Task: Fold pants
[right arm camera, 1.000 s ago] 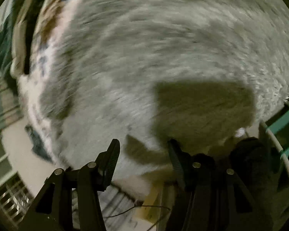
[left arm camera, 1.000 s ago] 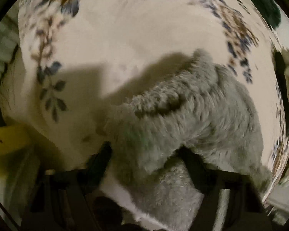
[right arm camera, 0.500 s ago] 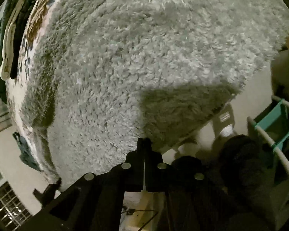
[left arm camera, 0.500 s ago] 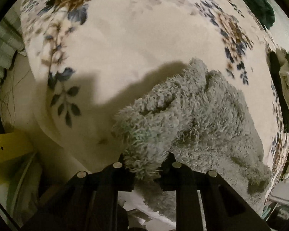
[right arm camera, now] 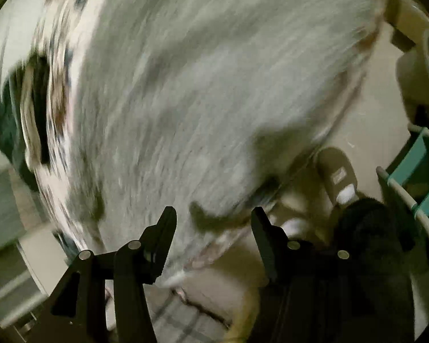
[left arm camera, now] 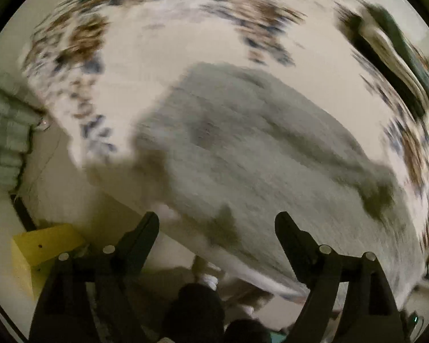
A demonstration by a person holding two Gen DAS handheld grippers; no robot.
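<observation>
Since the previous frame both grippers, left gripper (left arm camera: 216, 222) and right gripper (right arm camera: 214, 217), have released the grey pants (left arm camera: 260, 154); jaws spread, leaving them flat on the floral bed (left arm camera: 163, 57).

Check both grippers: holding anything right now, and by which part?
Nothing held. Left gripper and right gripper both have their fingers spread open, empty, above the grey fleece pants lying on the floral bedspread.

both grippers hung with jaws apart and nothing between them, the left gripper (left arm camera: 216, 223) and right gripper (right arm camera: 213, 218) just above the near edge of the grey fleece pants (left arm camera: 257, 157), which covered much of the floral bedspread (left arm camera: 163, 57). bare bedspread lay open beyond the pants. a yellow box (left arm camera: 43, 245) and a teal rack (right arm camera: 411, 171) crowded the floor alongside.
</observation>
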